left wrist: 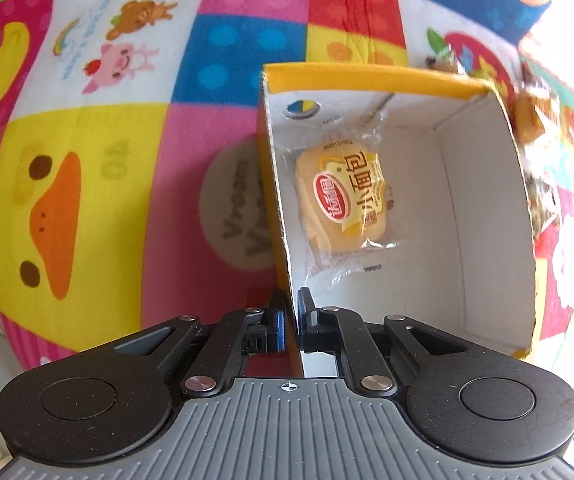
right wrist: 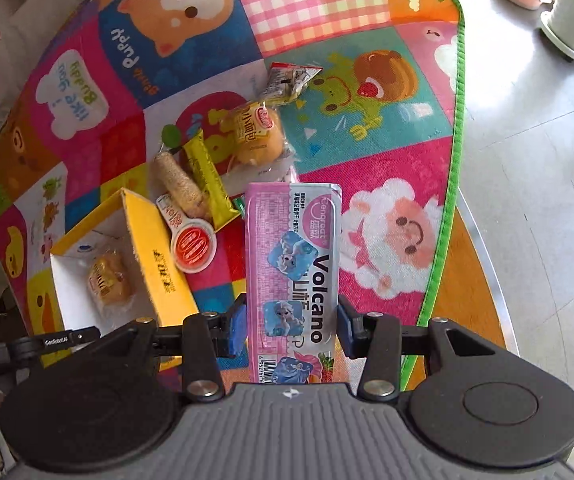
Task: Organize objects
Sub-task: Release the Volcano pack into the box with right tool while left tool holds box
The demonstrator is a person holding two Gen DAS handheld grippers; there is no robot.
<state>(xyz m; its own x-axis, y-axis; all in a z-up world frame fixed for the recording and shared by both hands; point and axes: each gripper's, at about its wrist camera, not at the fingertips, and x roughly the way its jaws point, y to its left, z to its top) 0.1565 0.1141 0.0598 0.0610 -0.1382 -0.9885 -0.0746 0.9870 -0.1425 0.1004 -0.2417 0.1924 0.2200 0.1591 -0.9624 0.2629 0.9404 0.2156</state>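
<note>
Toothpaste box (right wrist: 293, 276), clamped lengthwise in my right hand-held gripper (right wrist: 291, 326), is carried toward the yellow carton (right wrist: 159, 256) at lower left, whose wall my left hand-held gripper (left wrist: 291, 312) pinches tight to steady it.

Blurred snack packets (left wrist: 537, 120) beyond the box's (left wrist: 367, 80) far right rim.

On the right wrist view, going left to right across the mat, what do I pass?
Yellow box with a bun inside → red-lidded cup → pink Volcano box held in the right hand-held gripper → sheep print → mat's green edge.
</note>
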